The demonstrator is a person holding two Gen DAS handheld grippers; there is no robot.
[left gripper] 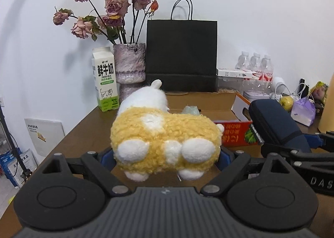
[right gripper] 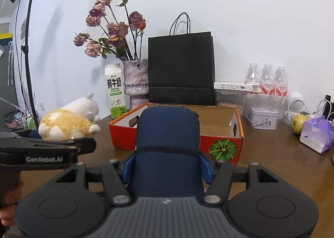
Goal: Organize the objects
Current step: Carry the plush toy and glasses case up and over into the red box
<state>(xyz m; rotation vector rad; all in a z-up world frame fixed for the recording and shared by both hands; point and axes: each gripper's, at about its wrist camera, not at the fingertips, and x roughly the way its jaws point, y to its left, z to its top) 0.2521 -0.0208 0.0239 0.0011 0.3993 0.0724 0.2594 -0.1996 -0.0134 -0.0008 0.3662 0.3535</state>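
At nine o'clock of the orange box [right gripper: 226, 144], the left claw [left gripper: 167, 157] clasps the plush toy [left gripper: 165, 144] above the worktop [right gripper: 271, 160]. At six o'clock, the right claw [right gripper: 167, 167] clamps the navy case [right gripper: 167, 133].

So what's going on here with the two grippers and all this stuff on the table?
A person is tidying a brown table with a gripper in each hand. The left gripper is clamped on a yellow and white plush toy, held up off the table. The right gripper grips a navy zippered case. Both are held in front of an open orange cardboard box with a pumpkin printed on it, which looks nearly empty.
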